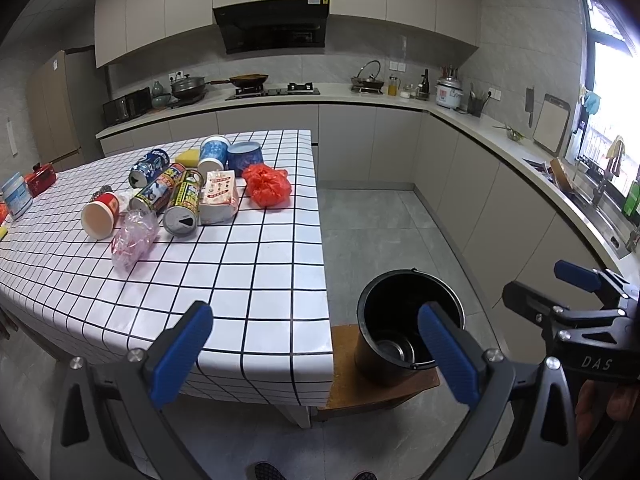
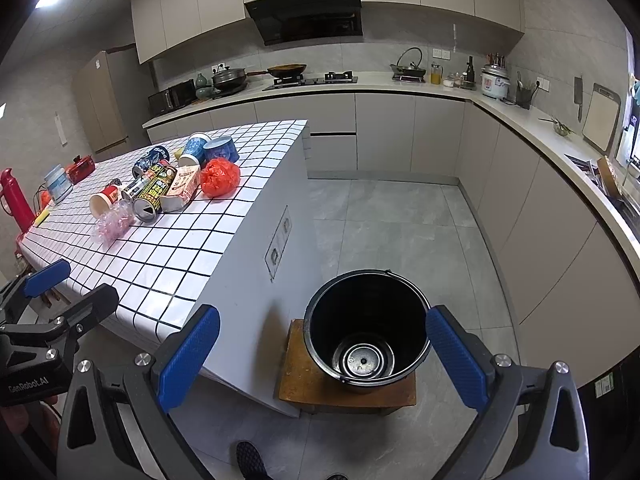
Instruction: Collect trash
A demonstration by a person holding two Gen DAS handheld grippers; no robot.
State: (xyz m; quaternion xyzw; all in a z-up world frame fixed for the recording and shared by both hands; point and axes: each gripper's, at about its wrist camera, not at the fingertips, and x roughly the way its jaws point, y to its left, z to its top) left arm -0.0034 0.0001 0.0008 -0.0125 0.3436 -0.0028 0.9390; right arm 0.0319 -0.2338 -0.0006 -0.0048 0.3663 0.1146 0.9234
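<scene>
Left wrist view: the left hand-held gripper (image 1: 316, 354) gapes wide and empty above the checked tabletop (image 1: 240, 280); cans (image 1: 182, 200), cups (image 1: 100, 214) and a red bag (image 1: 267, 185) lie clustered there.

Right wrist view: the right hand-held gripper (image 2: 322, 354) is wide and empty over the black bucket (image 2: 366, 328) on a stool (image 2: 296, 384).

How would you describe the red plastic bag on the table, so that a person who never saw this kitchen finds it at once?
Start at the table with the white checked cloth and find the pile of trash on its far half. The red plastic bag lies at the pile's right end, beside the beige carton and before a blue tub. It is the only crumpled, bright red item there; the pink bag is pale and see-through.
</scene>
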